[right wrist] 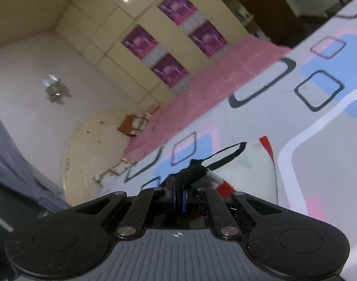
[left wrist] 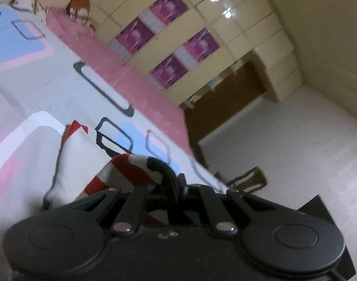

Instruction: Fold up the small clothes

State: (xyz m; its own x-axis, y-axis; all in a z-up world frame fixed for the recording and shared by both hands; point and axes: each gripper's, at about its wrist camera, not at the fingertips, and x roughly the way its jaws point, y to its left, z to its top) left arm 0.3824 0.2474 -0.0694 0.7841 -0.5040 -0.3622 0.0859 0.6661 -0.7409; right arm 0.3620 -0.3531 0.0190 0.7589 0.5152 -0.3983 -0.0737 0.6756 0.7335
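1. The left gripper point(left wrist: 172, 182) is sitting nearest the lens, its jaws clamping the black edge of the striped garment point(left wrist: 129, 171); the red-and-white knit is draping leftward over the white garment point(left wrist: 80, 159), which is lying on the bedspread point(left wrist: 61, 79).
2. The right gripper point(right wrist: 179, 193) is likewise pinching the striped garment's black edge, jaws closed on the cloth.
3. No readable writing is showing; the purple posters point(right wrist: 173, 70) on the cream cupboards point(right wrist: 122, 53) are too blurred.
4. A pink sheet point(left wrist: 122, 70) is running along the bed's far side; a wooden chair point(left wrist: 248, 179) is standing beyond the bed's corner.
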